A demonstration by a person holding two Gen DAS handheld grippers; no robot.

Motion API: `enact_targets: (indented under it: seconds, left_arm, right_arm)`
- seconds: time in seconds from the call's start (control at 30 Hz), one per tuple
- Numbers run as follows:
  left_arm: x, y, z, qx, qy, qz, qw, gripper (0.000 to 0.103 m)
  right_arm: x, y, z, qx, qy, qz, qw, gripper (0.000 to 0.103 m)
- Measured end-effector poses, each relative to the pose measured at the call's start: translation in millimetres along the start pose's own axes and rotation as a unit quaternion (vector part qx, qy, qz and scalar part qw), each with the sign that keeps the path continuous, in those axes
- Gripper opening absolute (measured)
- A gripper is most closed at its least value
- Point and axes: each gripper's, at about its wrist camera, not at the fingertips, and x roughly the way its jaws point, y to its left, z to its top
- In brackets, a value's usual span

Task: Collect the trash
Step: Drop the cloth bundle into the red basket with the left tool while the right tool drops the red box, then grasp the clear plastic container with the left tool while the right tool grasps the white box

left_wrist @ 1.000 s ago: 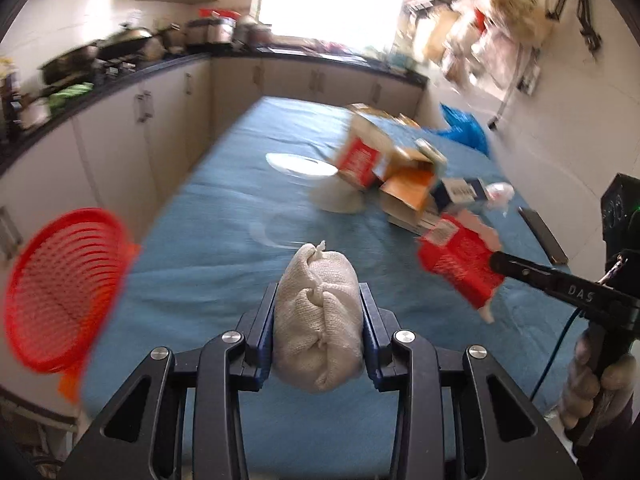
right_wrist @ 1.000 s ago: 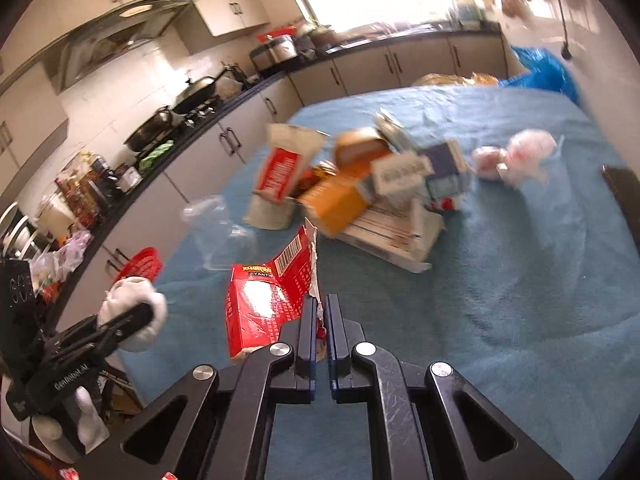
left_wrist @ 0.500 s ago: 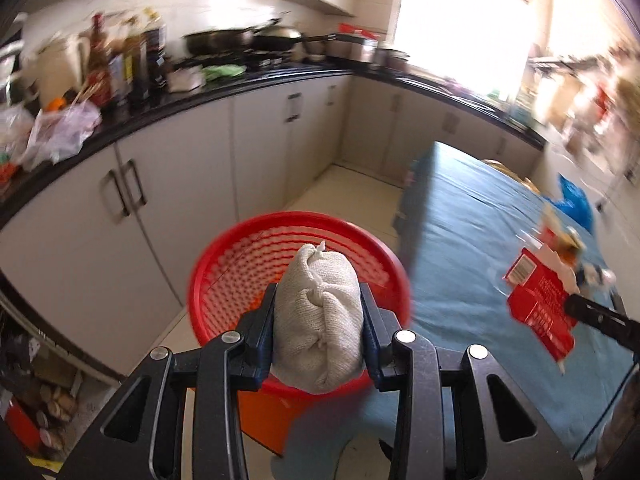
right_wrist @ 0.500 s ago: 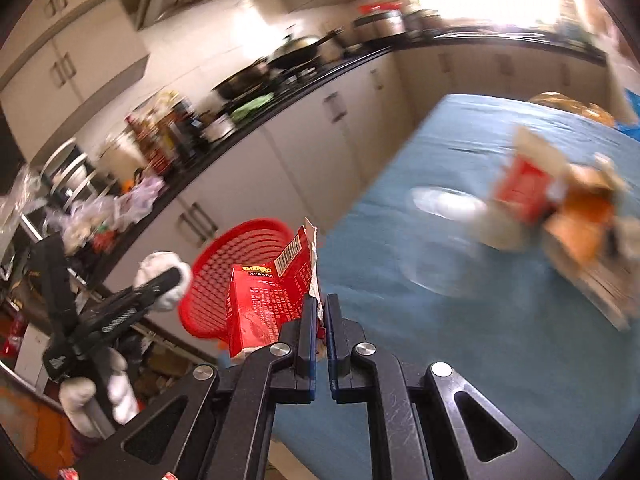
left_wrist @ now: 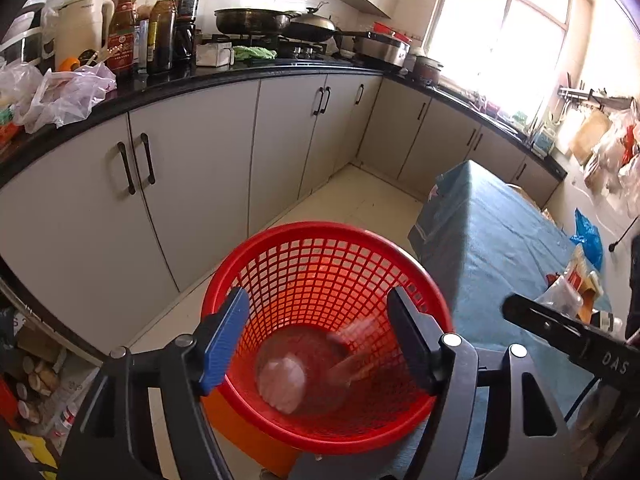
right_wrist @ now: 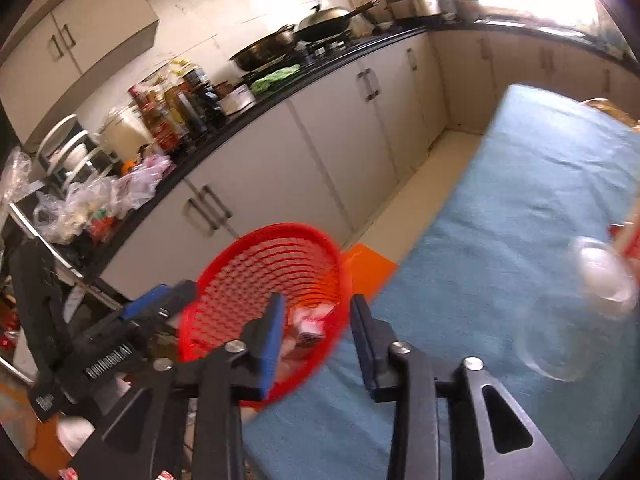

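A red mesh basket stands on the floor between the cabinets and the table. My left gripper hangs over it, jaws opening, nothing between them. A pale cloth bundle lies loose in the basket's bottom, with a blurred red carton beside it. In the right wrist view my right gripper is above the basket's near rim, jaws opening and empty. The red carton drops inside, free of the pads. Each gripper shows in the other's view: the right, the left.
The table with the blue cloth runs along the right, with a heap of cartons farther down it and a clear plastic cup. Grey cabinets and a crowded black counter line the left. An orange stool is under the basket.
Both grippers swung left from the table to above the red basket and opened. The cloth bundle left the left jaws and the red carton left the right jaws; both now lie in the basket.
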Motion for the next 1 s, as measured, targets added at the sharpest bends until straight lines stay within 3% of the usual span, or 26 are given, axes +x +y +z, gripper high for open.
enact_targets:
  seconds: [0.07,0.2,0.27,0.43,0.6,0.8,1.0]
  left_arm:
    - [-5,-7,-1,0.002,-0.004,-0.007,1.0000,0.071]
    - [-17,-37,-4,0.027,-0.012,-0.030,0.9991,0.072]
    - [-21,-58,-8,0.043,-0.013,-0.043,0.9980,0.074]
    - [-13,-115,-25,0.094,0.003,-0.069,0.9931,0.076]
    - [3,-171,-39,0.138,0.025,-0.095,0.9856,0.077]
    - [27,-225,-45,0.173,0.037,-0.127,0.9761,0.081]
    - [48,-270,-52,0.228,0.018,-0.120,0.9659,0.084]
  right_arm:
    - [-22,-14,-7,-0.004,-0.012,-0.019,1.000,0.041]
    - [-78,-57,-34,0.003,-0.047,-0.071,0.996,0.064]
    - [-99,-83,-46,0.021,-0.052,-0.094,0.994,0.068]
    - [-152,-162,-79,0.103,-0.068,-0.132,0.983,0.070]
    - [-195,-218,-99,0.151,-0.096,-0.160,0.971,0.079]
    - [-224,-271,-95,0.170,-0.098,-0.200,0.960,0.084]
    - [-223,-303,-77,0.181,-0.091,-0.181,0.962,0.086]
